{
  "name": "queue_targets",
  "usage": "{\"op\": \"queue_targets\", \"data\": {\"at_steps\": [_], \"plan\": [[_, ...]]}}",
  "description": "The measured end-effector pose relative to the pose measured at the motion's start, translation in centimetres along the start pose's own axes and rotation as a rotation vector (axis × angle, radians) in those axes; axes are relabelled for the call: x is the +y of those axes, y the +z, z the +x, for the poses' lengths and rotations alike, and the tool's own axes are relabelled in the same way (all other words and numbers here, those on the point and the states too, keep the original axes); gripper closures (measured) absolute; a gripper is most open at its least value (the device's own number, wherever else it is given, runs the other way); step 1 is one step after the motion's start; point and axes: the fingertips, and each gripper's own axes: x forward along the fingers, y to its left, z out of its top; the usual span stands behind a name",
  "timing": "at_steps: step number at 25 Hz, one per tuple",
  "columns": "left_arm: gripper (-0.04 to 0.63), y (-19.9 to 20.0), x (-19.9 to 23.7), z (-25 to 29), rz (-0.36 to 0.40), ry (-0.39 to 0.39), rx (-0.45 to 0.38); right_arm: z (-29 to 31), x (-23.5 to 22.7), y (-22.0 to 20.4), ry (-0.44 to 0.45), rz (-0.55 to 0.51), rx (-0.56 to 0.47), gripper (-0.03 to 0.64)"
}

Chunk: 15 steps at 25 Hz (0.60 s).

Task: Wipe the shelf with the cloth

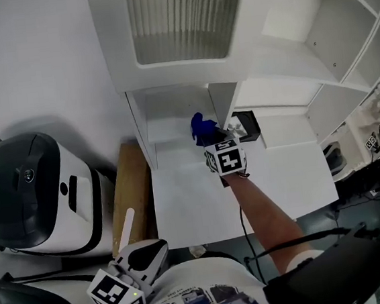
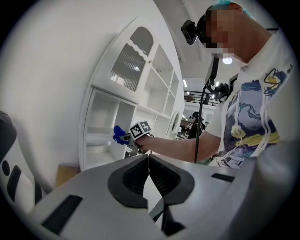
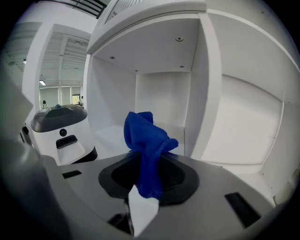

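Blue cloth point(image 3: 147, 154) stood bunched up out of my right gripper point(image 3: 145, 185). The jaws were closed on its lower end, so that a loose tuft pointed forward as the wiping part. I held it in front of the shelf point(image 3: 110, 136), at the mouth of the lowest compartment. It was above the floor of the shelf and, as far as I could judge, not touching it, so the wiping seemed not yet begun. My left gripper point(image 2: 149, 173) hung well back from the shelf, low beside my body, its jaws pressed together on nothing; I think one hand was enough for this work. Left of the shelf stood a white and black appliance point(image 1: 32, 195), and between it and the shelf was a wooden board point(image 1: 130, 188). On the right side of the shelf the upright divider point(image 3: 206, 93) was near, and I judged it could stop a wide stroke.
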Motion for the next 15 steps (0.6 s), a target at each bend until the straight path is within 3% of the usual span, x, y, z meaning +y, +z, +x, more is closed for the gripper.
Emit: {"op": "queue_targets", "data": {"at_steps": [8, 15], "plan": [[0.583, 0.6, -1.4, 4.3, 0.011, -0.043, 0.036, -2.2, -2.2, -2.4, 0.023, -0.004, -0.005, 0.495], [0.583, 0.6, -2.5, 7.6, -0.016, -0.029, 0.062, -3.7, -3.2, -4.7, 0.078, 0.011, -0.007, 0.495]]}}
